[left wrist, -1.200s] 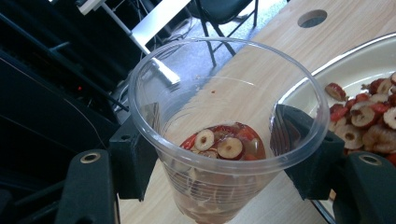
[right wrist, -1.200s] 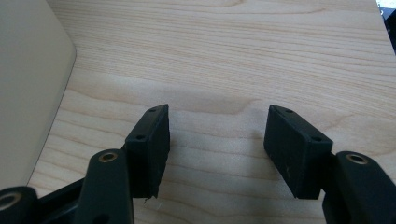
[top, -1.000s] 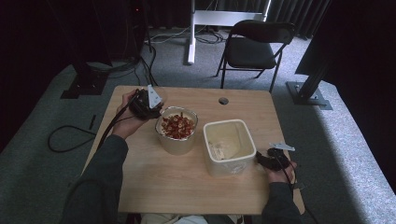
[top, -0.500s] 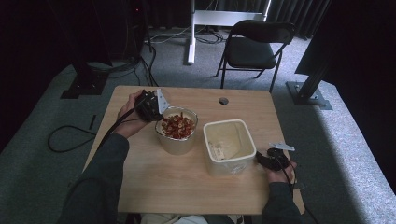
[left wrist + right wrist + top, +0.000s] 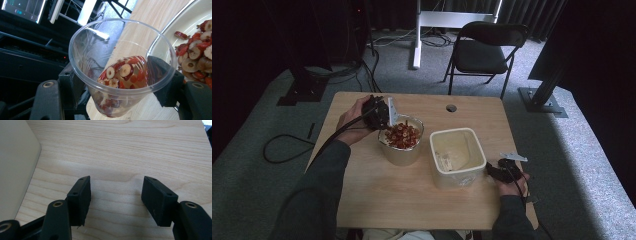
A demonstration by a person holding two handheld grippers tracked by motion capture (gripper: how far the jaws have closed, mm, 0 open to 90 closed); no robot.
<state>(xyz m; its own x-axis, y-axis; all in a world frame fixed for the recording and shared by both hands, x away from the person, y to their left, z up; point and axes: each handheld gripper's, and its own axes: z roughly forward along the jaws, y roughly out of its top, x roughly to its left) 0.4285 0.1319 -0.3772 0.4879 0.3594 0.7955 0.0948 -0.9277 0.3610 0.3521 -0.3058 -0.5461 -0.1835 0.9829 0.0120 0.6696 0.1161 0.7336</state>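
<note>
Clear cup (image 5: 121, 67) btm hidden behind left gripper (image 5: 120, 82) body; slices inside blurred thru plastic. Bowl (image 5: 172, 35) cut off by right/top edge in left gripper view. Square tub (image 5: 15, 165) cut by left edge in right gripper view. High view: cup too small to tell.

Dim, dark-edged room; sharp close-ups.

You've got a clear plastic cup (image 5: 121, 68) tipped over on its side, a small heap of sliced red dates (image 5: 122, 73) sitting in its lower wall. It hangs right by the rim of the round bowl (image 5: 401, 150) piled with more slices.
</note>
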